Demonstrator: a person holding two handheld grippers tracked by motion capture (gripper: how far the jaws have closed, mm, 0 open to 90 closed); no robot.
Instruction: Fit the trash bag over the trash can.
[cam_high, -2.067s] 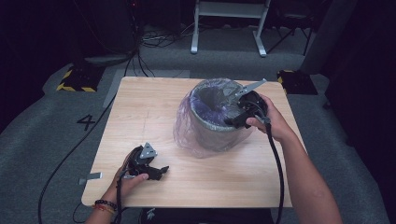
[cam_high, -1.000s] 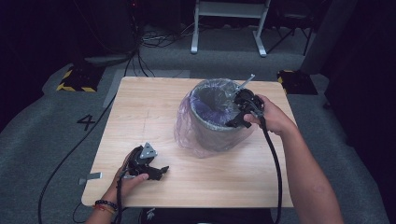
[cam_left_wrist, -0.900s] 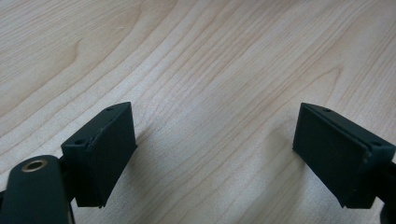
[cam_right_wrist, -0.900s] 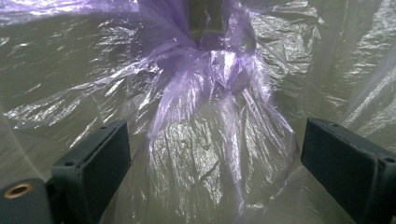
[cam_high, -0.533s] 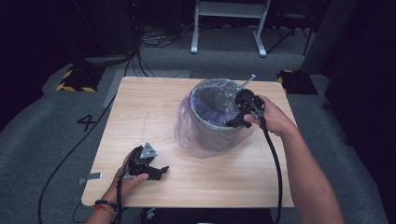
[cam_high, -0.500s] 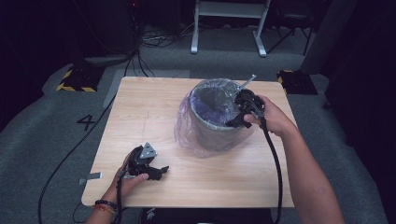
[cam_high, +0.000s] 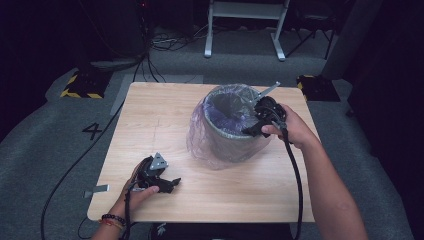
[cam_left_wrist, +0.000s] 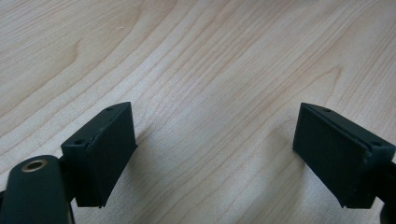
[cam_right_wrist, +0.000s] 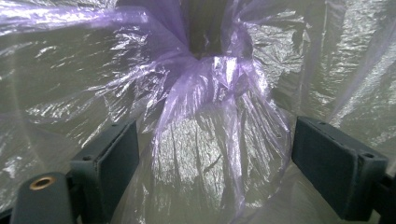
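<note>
A grey bin (cam_high: 235, 137) lined with a thin purple plastic bag (cam_high: 197, 140) stands on the wooden table (cam_high: 165, 110), right of centre. My right gripper (cam_high: 251, 129) reaches over the bin's right rim and points inside. Its jaws have just been closing a little but still stand wide. A gathered fold of the bag (cam_right_wrist: 210, 93) hangs between them, and the pads (cam_right_wrist: 327, 163) do not press on it. My left gripper (cam_high: 172, 184) rests on the table near the front left, open, with bare wood between its jaws (cam_left_wrist: 215, 154).
The bag's loose skirt spills over the bin's left side onto the table. Behind the table stand a white metal frame (cam_high: 245, 30), floor cables and yellow-black striped blocks (cam_high: 80, 85). A "4" (cam_high: 93, 131) marks the grey floor at left.
Since the oldest frame my right gripper has shifted slightly at the bin's rim, and it has held still over the last second. The left gripper has not moved.
</note>
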